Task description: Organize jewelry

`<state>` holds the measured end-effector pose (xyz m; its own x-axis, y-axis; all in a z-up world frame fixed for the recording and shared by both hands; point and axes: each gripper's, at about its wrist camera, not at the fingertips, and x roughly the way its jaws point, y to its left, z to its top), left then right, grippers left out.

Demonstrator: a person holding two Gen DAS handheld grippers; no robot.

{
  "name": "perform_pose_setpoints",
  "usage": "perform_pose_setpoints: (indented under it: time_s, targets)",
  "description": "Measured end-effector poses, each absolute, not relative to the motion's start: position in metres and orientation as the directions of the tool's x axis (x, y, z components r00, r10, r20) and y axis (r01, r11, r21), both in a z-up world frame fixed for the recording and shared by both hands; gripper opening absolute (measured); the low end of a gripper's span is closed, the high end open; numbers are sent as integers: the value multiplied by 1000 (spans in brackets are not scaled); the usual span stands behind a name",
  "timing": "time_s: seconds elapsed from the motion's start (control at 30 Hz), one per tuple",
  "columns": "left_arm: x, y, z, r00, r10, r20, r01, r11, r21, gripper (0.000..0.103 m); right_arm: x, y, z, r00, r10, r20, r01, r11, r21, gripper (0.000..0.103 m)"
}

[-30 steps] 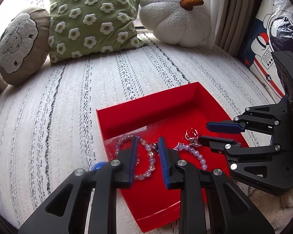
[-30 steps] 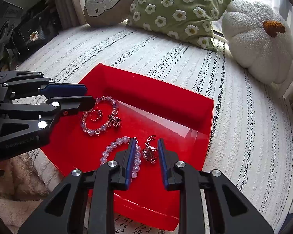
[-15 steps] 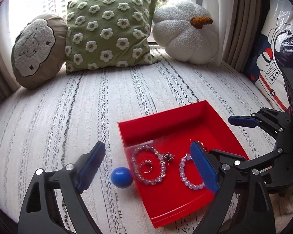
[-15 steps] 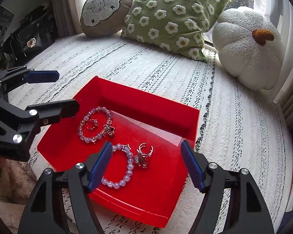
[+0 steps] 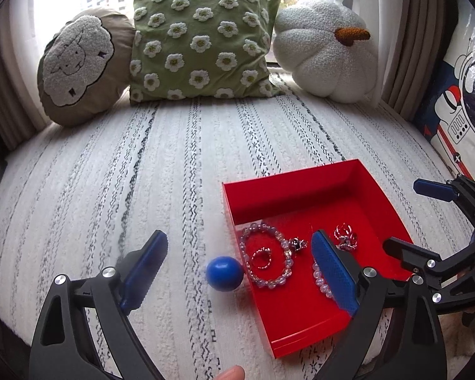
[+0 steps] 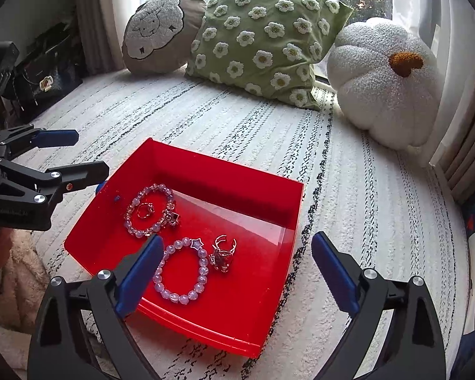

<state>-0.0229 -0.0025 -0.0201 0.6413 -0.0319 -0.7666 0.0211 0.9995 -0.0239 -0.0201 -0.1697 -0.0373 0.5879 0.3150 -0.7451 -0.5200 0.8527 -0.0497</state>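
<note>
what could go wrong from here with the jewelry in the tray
1. The blue ball sits on the blanket right against the red tray; a nudge from the open left gripper may send it rolling away.
2. A small ring lies inside one bracelet; grabbing either could drag both.
3. The tray rests on soft, textured bedding, so pressing down with the open right gripper might tip it and spill the second bracelet.

Window seat we log: striped white cover [image 5: 142, 171] | sheep cushion [image 5: 79, 66], daisy pillow [image 5: 202, 44], pumpkin cushion [image 5: 326, 50] along window edge | daylight.
</note>
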Motion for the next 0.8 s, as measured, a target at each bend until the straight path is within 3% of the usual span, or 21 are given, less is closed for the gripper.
perform_pose_setpoints:
  time_s: [0.8]
  targets:
    - [-28,-37,-41,577,-25,-817,149,986,75,88,-30,-171,-52,525,307,-794,-542,840,-34,93]
